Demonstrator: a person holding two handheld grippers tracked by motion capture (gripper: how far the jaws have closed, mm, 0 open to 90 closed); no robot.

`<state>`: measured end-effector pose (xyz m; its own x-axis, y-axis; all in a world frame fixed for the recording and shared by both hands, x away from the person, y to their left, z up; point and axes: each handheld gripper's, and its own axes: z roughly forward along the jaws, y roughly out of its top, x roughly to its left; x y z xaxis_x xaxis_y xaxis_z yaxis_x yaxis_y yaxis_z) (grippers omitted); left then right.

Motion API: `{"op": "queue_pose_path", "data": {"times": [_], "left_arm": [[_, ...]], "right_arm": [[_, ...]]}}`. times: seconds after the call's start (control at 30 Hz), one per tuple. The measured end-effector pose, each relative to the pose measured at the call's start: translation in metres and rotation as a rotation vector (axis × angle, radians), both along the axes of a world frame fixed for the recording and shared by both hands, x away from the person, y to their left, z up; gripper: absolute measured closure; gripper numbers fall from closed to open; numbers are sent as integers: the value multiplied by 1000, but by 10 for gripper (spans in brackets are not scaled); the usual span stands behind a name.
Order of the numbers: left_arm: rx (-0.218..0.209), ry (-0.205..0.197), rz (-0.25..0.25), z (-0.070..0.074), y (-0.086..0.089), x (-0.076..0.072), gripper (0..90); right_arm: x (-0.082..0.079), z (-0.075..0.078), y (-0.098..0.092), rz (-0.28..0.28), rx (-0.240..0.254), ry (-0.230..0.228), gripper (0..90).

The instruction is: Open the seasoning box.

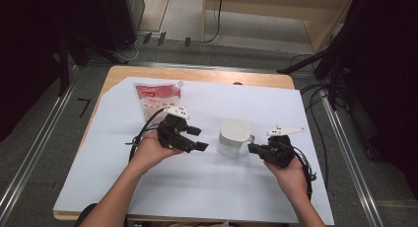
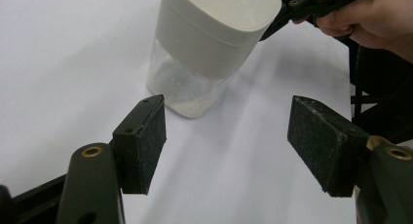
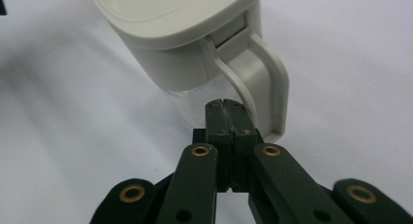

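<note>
Lidded container (image 1: 232, 136): upright, long axis vertical, mid-tabletop (image 1: 197, 192), handle (image 3: 260, 80) toward right edge. Right gripper (image 1: 252, 148): fingers pressed together at handle. Left gripper (image 1: 198, 138): fingers spread, empty, beside it.

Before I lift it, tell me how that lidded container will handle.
The container looks rigid plastic, so probably stiff. Only a shallow layer of white grains shows at its clear base, so likely light. It is tall with a heavy-looking lid, so a high push may tip it.
</note>
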<state>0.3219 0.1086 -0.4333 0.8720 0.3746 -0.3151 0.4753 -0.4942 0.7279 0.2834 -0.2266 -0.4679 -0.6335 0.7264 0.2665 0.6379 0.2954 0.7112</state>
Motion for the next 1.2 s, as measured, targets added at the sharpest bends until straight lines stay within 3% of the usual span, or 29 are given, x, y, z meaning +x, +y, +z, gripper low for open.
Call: {"op": "queue_pose_path", "data": {"times": [0.17, 0.33, 0.53, 0.77, 0.93, 1.07, 1.2], "left_arm": [[-28, 16, -49, 2, -7, 7, 242], [-46, 28, -35, 3, -11, 14, 226], [4, 3, -32, 0, -16, 20, 198], [-13, 4, -38, 1, -22, 22, 191], [-22, -10, -43, 7, -23, 26, 194], [-22, 21, -61, 11, -27, 32, 182], [18, 1, -97, 16, -38, 35, 173]], "right_arm": [[5, 1, -5, -18, -5, -2, 900], [11, 1, -7, -22, -11, -6, 900], [16, 2, -9, -29, -21, -13, 900], [15, 14, -14, -21, -9, -39, 900], [20, 23, -21, -46, -8, -69, 900], [29, 23, -24, -62, -4, -55, 900], [38, 23, -23, -59, -16, -54, 900]]}}
